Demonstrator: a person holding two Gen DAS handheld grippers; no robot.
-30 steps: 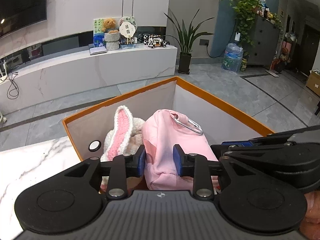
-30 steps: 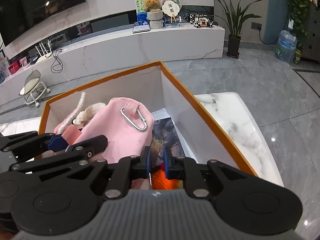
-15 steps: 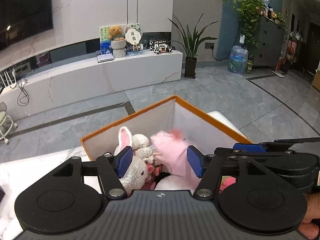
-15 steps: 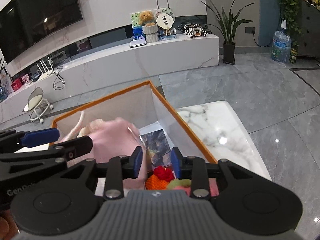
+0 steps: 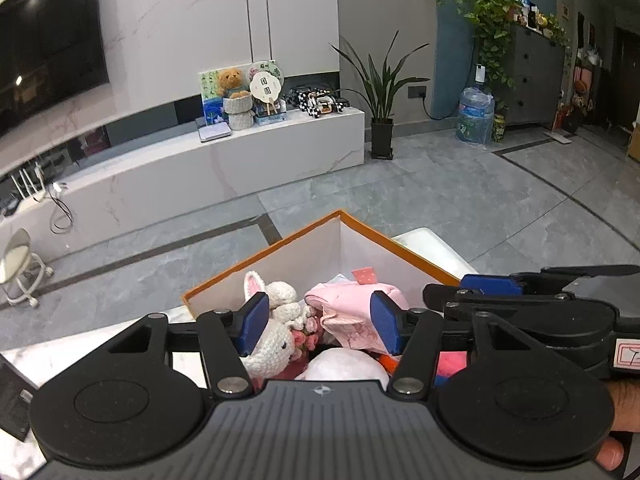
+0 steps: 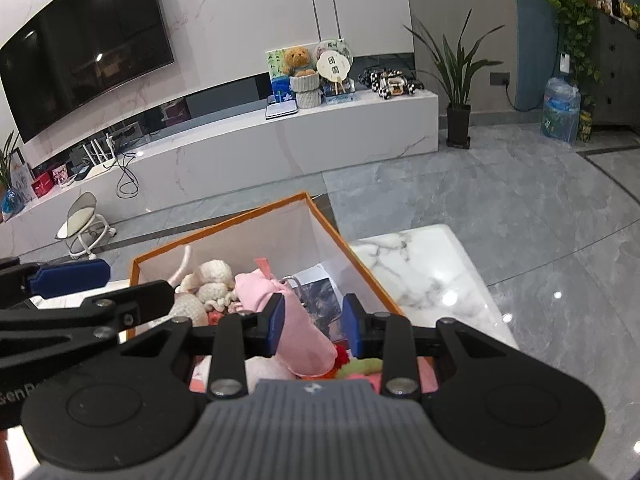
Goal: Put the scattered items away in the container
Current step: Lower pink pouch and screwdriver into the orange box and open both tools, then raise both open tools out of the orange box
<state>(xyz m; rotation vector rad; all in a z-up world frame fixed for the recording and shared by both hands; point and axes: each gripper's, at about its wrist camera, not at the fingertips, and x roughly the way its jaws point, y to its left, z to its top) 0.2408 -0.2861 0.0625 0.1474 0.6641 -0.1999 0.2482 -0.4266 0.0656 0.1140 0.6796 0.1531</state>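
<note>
An orange-rimmed white box (image 5: 304, 236) (image 6: 224, 220) stands on the marble table. Inside lie a pink cloth pouch (image 5: 352, 308) (image 6: 296, 324), a crocheted white bunny (image 5: 276, 332) (image 6: 208, 280) and other soft toys. My left gripper (image 5: 318, 322) is open and empty, raised above the box. My right gripper (image 6: 314, 326) is open and empty, also above the box; the pouch lies below between its fingers, apart from them. Each gripper shows at the edge of the other's view.
The marble table (image 6: 424, 272) extends right of the box. Beyond it are grey floor tiles, a low white TV bench (image 5: 224, 168) with a teddy bear, a potted plant (image 5: 382, 120), a water bottle (image 5: 474, 116) and a small stool (image 6: 82, 224).
Both grippers let go of the pink pouch, opened and rose back from the box. The pouch dropped into the box beside the bunny.
</note>
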